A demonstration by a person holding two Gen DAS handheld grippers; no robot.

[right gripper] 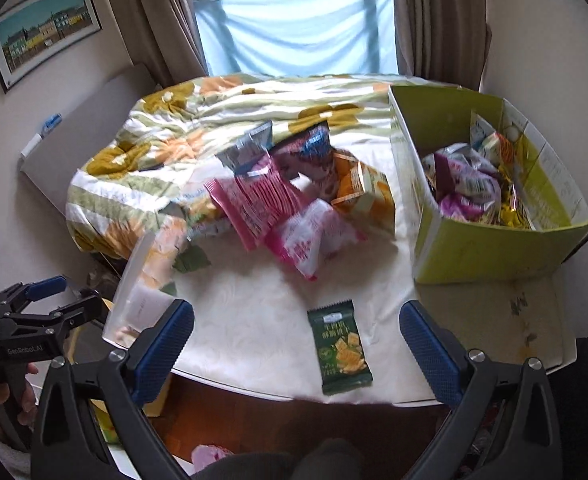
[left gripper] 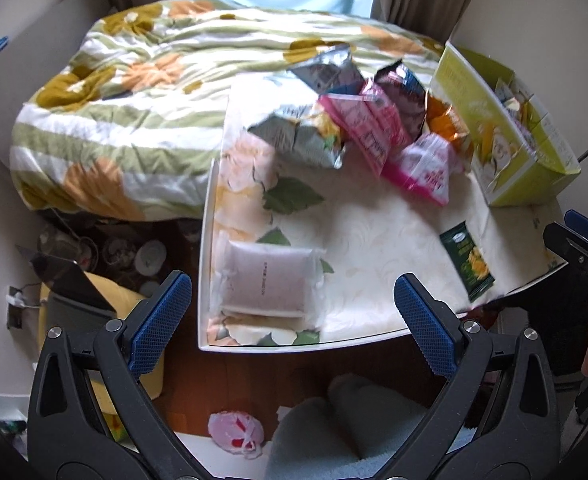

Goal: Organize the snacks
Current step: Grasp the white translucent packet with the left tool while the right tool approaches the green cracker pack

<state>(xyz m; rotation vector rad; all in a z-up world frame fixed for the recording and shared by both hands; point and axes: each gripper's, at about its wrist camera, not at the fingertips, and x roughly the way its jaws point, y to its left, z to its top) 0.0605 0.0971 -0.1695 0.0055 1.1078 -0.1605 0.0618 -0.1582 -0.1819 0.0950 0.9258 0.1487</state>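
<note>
1. Standing at the far right of the table (right gripper: 254, 320): a yellow-green cardboard box (right gripper: 490, 248), top open, holding a heap of snack bags, among them purple-and-white ones (right gripper: 470, 192), with gold foil wrappers toward its right side.
2. Pile of loose snack bags (right gripper: 294, 208) on the table just left of the box: pink packets, a grey bag, a dark bag with a blue top and an orange bag (right gripper: 364, 192), overlapping one another; details blurred.
3. Small dark green cracker packet (right gripper: 340, 346), lying flat and alone near the front table edge, well apart from the pile.
4. Clear packet with pale contents (left gripper: 268, 280), flat at the near left corner of the table.
5. Right gripper (right gripper: 296, 344): jaws wide, empty, held above the front edge; the green packet lies between its blue pads, untouched.
6. Left gripper (left gripper: 292, 320): jaws wide, empty, near the table's left corner, the clear packet just ahead.
7. Floral quilt (right gripper: 166, 148) behind the table.
</note>
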